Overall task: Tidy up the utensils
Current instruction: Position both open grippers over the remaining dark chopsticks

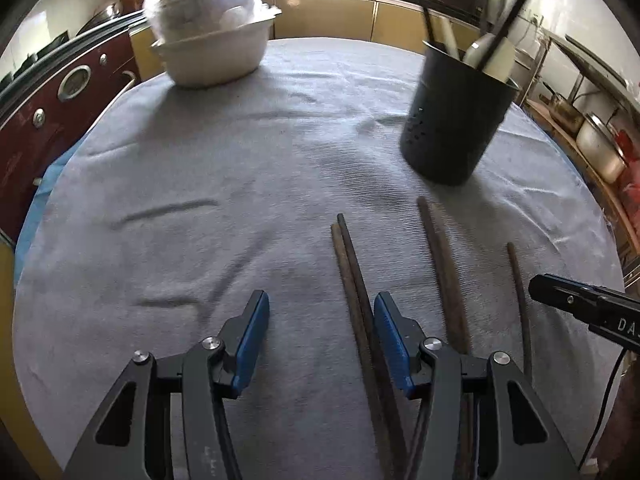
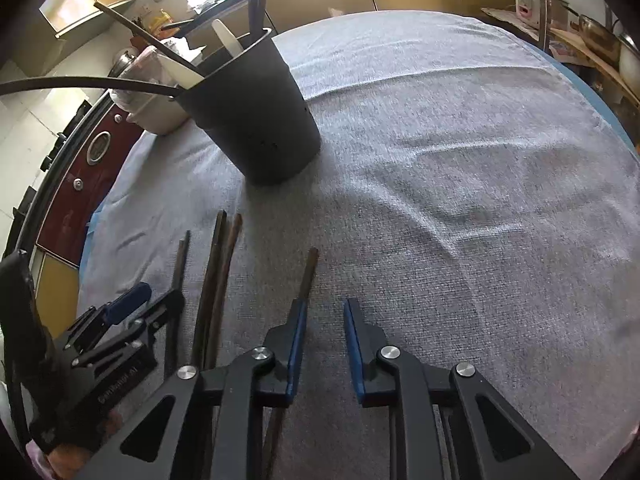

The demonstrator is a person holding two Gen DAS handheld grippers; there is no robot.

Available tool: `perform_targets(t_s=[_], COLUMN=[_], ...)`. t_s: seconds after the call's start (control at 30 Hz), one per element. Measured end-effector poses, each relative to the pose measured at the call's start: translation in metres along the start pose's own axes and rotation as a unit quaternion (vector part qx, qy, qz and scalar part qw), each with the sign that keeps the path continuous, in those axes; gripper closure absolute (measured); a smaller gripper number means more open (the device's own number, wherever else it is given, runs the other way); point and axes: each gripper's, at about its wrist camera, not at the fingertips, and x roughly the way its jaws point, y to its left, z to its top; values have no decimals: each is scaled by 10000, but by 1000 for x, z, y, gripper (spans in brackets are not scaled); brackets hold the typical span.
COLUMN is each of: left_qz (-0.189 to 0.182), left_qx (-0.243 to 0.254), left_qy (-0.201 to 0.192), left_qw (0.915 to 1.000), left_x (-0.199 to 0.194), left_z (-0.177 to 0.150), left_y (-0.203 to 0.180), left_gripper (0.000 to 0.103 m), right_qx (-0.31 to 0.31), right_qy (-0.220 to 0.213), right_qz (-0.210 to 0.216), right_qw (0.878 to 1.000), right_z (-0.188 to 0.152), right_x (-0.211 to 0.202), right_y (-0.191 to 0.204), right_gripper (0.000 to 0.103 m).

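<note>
Left wrist view: the left gripper [image 1: 320,334] hovers low over a grey cloth [image 1: 200,168] with its jaws wide apart and nothing between them. A pair of chopsticks [image 1: 352,272] lies side by side on the cloth, running under the blue pad of the 3 o'clock finger [image 1: 390,340]. A second pair [image 1: 440,264] lies at 3 o'clock of the first, and a single chopstick [image 1: 518,280] lies further toward 3 o'clock, all pointing toward 12 o'clock. A black holder [image 1: 452,120] stands upright at 1 o'clock, holding pale utensils and dark sticks. White bowls [image 1: 212,52] sit stacked at 11 o'clock.

Right wrist view: the right gripper [image 2: 325,344] has its jaws narrowly parted and empty. The single chopstick [image 2: 309,276] lies just beside and partly beneath the 9 o'clock finger [image 2: 298,344]; whether they touch cannot be told. The left gripper [image 2: 132,308] appears at 9 o'clock, the holder [image 2: 256,120] at 11 o'clock.
</note>
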Motion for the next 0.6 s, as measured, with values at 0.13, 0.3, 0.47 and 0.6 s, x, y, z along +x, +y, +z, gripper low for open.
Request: perform_targets(t_s=[0.13,0.3,0.47,0.6], left_qz=[-297,-286,-211,-66], left_qx=[-130,-195,-336,-172], left_qy=[7,-18,76,67], left_qw=[9995,9994,9992,9998], left_x=[-4,-9,-4,0], left_z=[-6,-12,-4,-2], left_y=[16,27,23,16], left_gripper=[48,48,47,47], right_qx=[-11,11,-31,15], right_qy=[-22,-26,-68,-38], right_qz=[29,80,18,83], right_qw=[10000,10000,10000,10000], right_z=[-1,-3,-2,-2], right_x=[-1,-3,-2,-2], right_y=[-2,-5,-2,-2], right_gripper=[81,81,81,81])
